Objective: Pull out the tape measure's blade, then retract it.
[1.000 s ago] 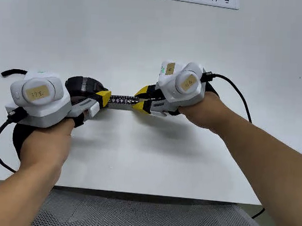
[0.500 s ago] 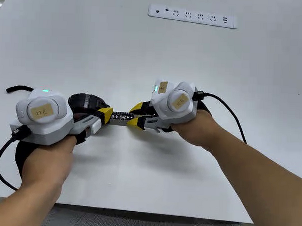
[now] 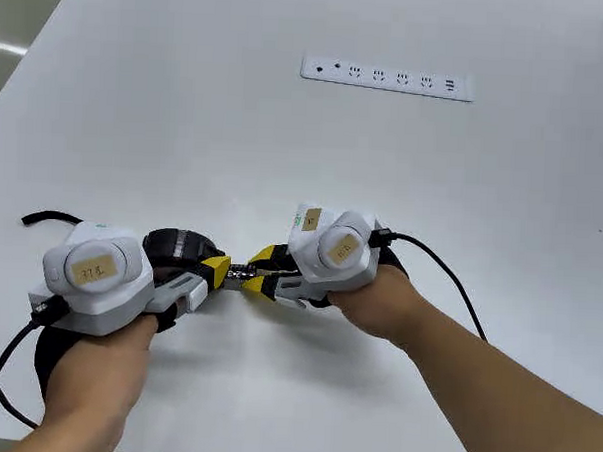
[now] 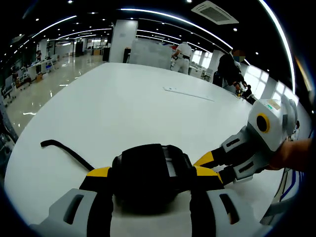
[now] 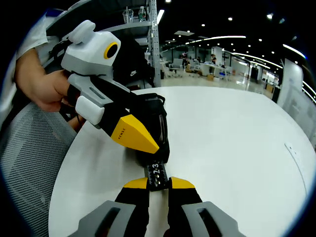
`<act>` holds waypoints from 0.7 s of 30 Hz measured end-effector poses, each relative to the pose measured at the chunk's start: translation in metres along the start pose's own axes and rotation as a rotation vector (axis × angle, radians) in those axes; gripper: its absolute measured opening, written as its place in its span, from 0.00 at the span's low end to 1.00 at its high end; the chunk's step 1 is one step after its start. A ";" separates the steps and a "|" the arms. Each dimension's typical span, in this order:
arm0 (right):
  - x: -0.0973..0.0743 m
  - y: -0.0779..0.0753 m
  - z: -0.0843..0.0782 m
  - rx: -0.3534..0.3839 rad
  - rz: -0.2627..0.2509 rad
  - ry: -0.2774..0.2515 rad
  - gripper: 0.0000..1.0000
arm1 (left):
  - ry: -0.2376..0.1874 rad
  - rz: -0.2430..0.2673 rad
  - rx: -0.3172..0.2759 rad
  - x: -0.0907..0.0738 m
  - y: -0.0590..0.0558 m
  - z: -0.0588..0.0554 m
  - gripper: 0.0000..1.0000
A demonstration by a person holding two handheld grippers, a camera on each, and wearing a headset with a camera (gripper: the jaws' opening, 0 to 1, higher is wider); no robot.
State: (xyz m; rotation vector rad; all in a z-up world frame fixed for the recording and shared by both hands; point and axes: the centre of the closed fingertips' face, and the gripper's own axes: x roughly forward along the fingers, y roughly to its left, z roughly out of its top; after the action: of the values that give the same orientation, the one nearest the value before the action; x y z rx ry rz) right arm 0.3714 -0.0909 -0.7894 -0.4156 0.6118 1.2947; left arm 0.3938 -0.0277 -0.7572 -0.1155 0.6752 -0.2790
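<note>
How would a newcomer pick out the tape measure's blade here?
On the white workbench, look between the two handheld grippers. The left gripper clamps a round black tape measure case; the blade is the thin numbered strip bridging it and the right gripper's yellow-tipped jaws.

The rounded black plastic tape measure case [image 3: 178, 249], with a grey band across its top, sits low at the near left of the white tabletop [image 3: 285, 135]. Whether it touches the surface cannot be told. It is clamped between the yellow-tipped jaws of the left gripper [image 4: 150, 174]. Only a short length of the narrow dark blade [image 5: 158, 173] is out. Printed with white numerals, it runs flat and level from the case mouth. Its outer end is pinched between the closed jaws of the right gripper [image 5: 158, 183], which sits close beside the case.
</note>
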 end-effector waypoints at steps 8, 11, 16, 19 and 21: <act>0.009 0.002 0.005 0.013 0.002 -0.001 0.10 | 0.002 0.001 0.005 0.001 0.000 0.000 0.58; 0.012 0.002 0.008 0.013 0.007 -0.004 0.10 | 0.000 0.002 0.003 0.001 0.001 -0.001 0.58; 0.014 0.003 0.009 0.008 0.012 -0.005 0.10 | 0.000 0.003 0.001 0.003 0.002 -0.001 0.58; 0.014 0.003 0.009 0.009 0.011 -0.005 0.11 | 0.000 0.003 0.002 0.002 0.002 -0.001 0.59; 0.013 0.003 0.009 0.025 0.008 -0.004 0.11 | -0.001 0.004 0.003 0.002 0.002 -0.001 0.59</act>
State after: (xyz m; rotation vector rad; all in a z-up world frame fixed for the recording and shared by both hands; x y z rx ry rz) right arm 0.3722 -0.0747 -0.7911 -0.3907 0.6265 1.2941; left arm 0.3952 -0.0267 -0.7597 -0.1118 0.6737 -0.2765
